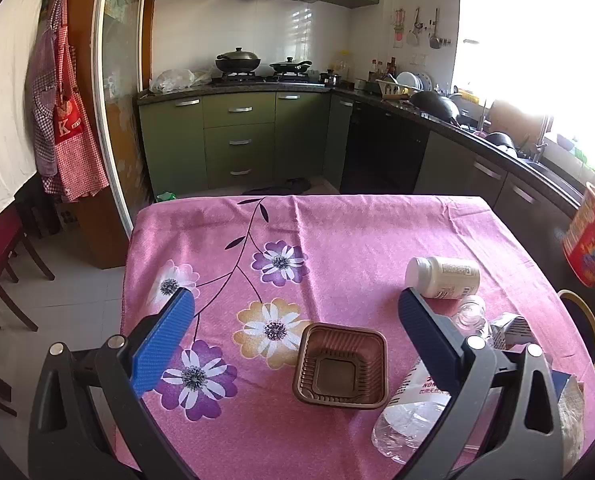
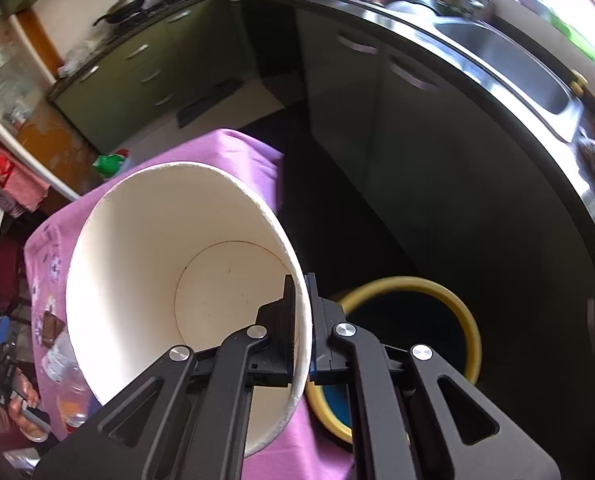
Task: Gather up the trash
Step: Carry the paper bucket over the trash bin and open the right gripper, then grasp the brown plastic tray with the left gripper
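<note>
Right gripper [image 2: 302, 320] jaws pinch paper cup [image 2: 169, 264] wall, beside yellow-rimmed bin [image 2: 463, 312]. Left gripper [image 1: 297, 332] jaws wide, empty. Advice: centre cup over bin before release.

L wrist cam sits above near edge of table [image 1: 337, 240], facing 12 o'clock over it to the kitchen cabinets [image 1: 237, 140]. R wrist cam looks steeply down, close, off the table's side, bin [image 2: 409, 292] at 5 o'clock. Both share tablecloth, cabinets, paper bucket [image 2: 185, 280].
</note>
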Action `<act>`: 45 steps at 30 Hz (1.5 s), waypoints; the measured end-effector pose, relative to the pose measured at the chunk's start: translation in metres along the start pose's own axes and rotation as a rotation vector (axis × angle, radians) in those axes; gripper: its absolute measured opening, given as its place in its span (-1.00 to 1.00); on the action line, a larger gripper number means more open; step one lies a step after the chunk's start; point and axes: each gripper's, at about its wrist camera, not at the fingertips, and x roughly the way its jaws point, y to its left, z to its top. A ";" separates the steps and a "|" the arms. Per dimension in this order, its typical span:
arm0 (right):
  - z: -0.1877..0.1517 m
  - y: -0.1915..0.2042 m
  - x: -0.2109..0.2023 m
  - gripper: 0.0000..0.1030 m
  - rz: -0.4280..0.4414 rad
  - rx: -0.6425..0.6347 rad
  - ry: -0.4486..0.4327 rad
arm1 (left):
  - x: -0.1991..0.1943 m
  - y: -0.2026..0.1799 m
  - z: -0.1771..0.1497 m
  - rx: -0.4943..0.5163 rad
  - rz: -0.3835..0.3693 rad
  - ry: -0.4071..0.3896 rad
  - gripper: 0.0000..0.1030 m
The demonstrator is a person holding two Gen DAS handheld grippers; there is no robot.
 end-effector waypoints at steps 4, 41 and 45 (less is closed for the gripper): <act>-0.036 -0.078 0.024 -0.88 -0.055 0.131 0.059 | -0.003 -0.003 0.000 0.002 -0.019 -0.011 0.89; -0.125 -0.075 0.040 -0.24 0.136 0.119 0.056 | 0.044 -0.022 -0.010 0.072 0.090 0.234 0.89; -0.142 -0.048 0.020 -0.24 0.165 0.071 0.047 | 0.069 -0.017 -0.012 0.089 0.111 0.357 0.84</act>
